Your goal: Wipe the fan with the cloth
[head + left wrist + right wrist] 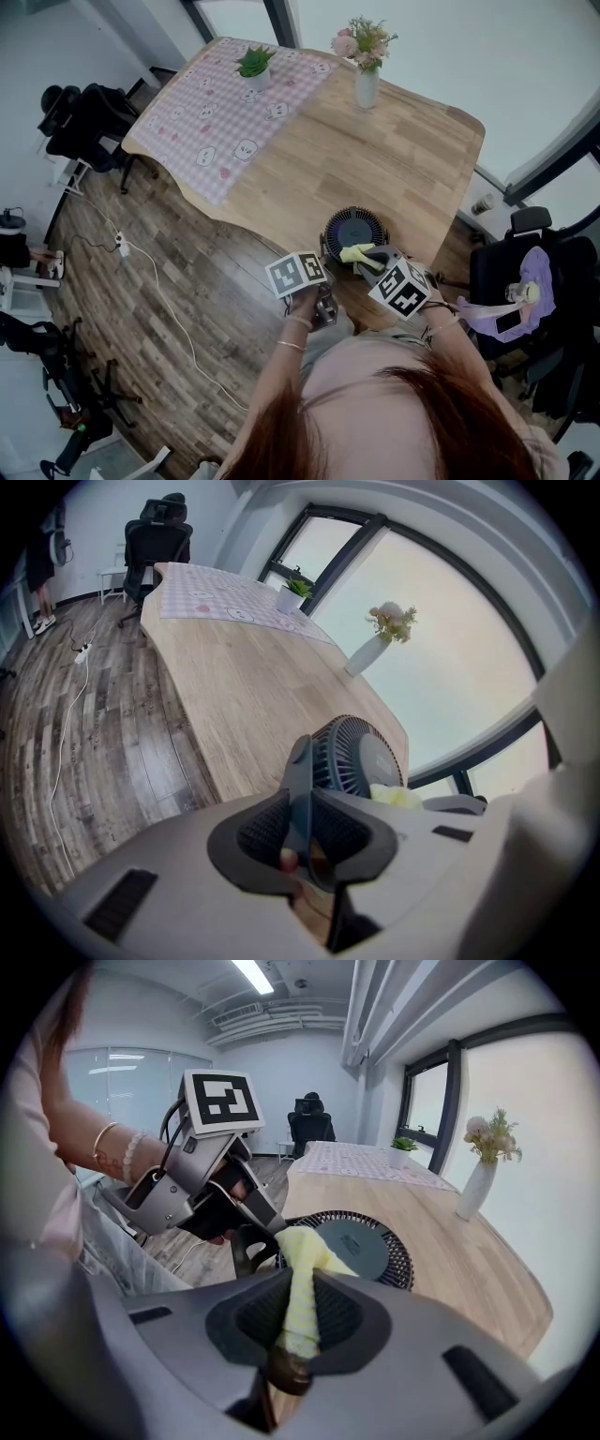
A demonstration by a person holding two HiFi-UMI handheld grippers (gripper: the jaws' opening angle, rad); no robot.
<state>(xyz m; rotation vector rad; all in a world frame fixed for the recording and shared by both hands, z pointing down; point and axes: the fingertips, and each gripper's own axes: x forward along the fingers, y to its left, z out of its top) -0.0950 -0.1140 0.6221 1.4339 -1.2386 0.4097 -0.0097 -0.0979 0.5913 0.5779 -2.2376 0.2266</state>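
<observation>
The fan (pixel 355 231) sits close to the near edge of the wooden worktop (pixel 403 159), just in front of the person, with its round grille facing up. Beyond it the bare wood runs open and wide. The vase of flowers (pixel 366 82), the potted plant (pixel 255 66) and the checked tablecloth (pixel 230 117) all stand well apart at the far end. To the person's left the edge drops to the plank floor (pixel 159 281). An office chair (pixel 525 272) stands near the worktop's corner on the right.

The left hand-held gripper (pixel 302 808) is pressed together on the fan's dark stand (pixel 298 766), the thin bracket pinched between its pads at the fan's near-left side.

The right hand-held gripper (pixel 300 1305) is clamped on the yellow cloth (pixel 305 1260) – a bunched strip runs up between the jaws, and its free end lies on the near rim of the grille, just beside the left gripper's tips. In the head view the two grippers sit close together at the fan's near side, the cloth between them
</observation>
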